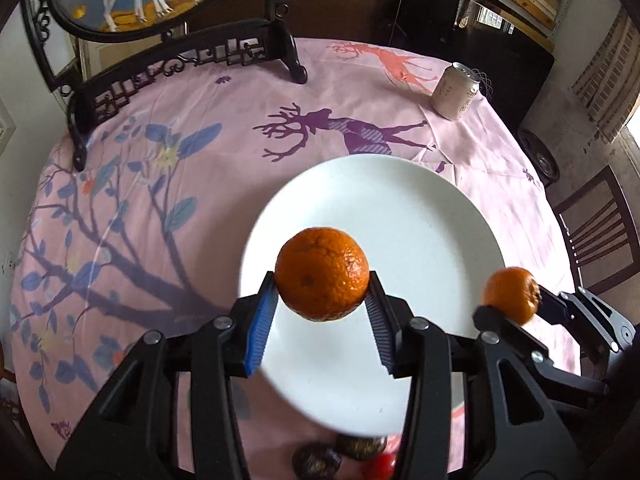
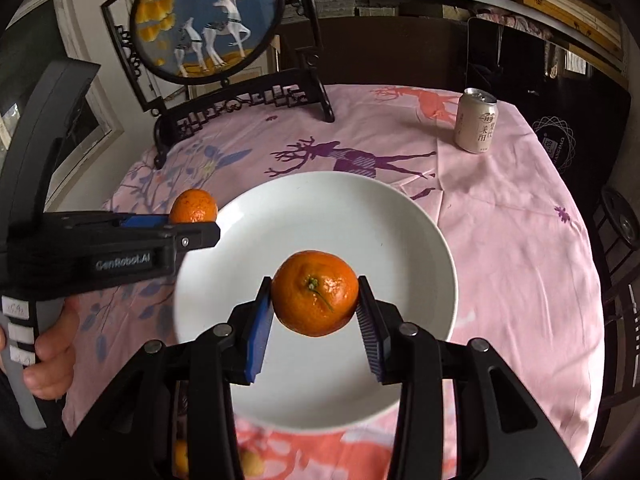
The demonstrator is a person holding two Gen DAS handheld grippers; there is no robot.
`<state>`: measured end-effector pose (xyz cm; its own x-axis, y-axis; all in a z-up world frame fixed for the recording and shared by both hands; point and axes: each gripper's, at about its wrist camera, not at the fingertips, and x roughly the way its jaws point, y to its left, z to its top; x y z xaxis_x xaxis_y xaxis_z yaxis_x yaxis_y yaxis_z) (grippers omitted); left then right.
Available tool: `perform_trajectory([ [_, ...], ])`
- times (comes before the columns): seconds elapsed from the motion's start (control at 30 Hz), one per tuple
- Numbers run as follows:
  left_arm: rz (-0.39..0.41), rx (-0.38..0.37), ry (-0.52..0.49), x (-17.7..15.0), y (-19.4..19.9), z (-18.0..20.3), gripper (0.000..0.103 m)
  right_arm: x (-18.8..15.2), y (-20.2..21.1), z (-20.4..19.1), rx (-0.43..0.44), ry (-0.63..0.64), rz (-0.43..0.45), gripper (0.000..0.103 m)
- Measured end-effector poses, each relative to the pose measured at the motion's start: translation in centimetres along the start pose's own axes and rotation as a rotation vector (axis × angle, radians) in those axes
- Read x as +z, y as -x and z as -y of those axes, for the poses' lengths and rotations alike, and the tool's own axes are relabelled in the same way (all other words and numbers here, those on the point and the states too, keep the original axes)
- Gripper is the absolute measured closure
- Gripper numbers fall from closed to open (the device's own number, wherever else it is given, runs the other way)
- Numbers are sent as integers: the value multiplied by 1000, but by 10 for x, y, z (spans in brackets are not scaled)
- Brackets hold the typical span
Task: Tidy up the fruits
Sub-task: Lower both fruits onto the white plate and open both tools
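Resting between gripper [image 1: 322,304] pads: mandarin [image 1: 322,273]

I see a glossy white plate [image 2: 420,240] on matt printed cloth [image 2: 520,240], dimpled, slightly shiny mandarin skin [image 2: 316,294], and a smooth metal can [image 2: 476,126].

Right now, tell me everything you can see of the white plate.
The white plate is round, glossy and plain, ceramic by its look, with a shallow raised rim. It lies flat on the pink tablecloth near the table's front edge. No fruit rests on it; two oranges hang above it, one in the left gripper, one in the right gripper. Its near rim is hidden behind the grippers.
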<state>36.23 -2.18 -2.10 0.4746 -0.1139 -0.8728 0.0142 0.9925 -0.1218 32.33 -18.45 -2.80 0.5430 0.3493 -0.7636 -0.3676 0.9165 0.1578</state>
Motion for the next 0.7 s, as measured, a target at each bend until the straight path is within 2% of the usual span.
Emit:
perform_trajectory([
  [0.17,-57,-8,0,24,-46,10,58,26,-69,29,7,-56,-102,62],
  [0.27,-81,-16,1,31,-59,10,57,30,-89,31,13,-46,-130,62],
  [0.3,-80,-23,3,33,-60,9,55,30,-93,31,9,-40,-139,58],
  [0.33,-68,-33,6,35,-57,8,48,29,-93,31,5,-38,-145,48],
  [0.4,-31,-46,11,36,-39,5,39,29,-81,33,-24,-36,-124,46],
  [0.5,56,-65,-1,26,8,-3,33,24,-43,31,-44,-23,-94,43],
  [0.6,161,-61,4,-14,63,-15,22,2,12,20,-51,-24,-49,38],
  [0.7,236,6,-12,-73,100,-20,17,-43,60,-3,-47,-28,7,33],
])
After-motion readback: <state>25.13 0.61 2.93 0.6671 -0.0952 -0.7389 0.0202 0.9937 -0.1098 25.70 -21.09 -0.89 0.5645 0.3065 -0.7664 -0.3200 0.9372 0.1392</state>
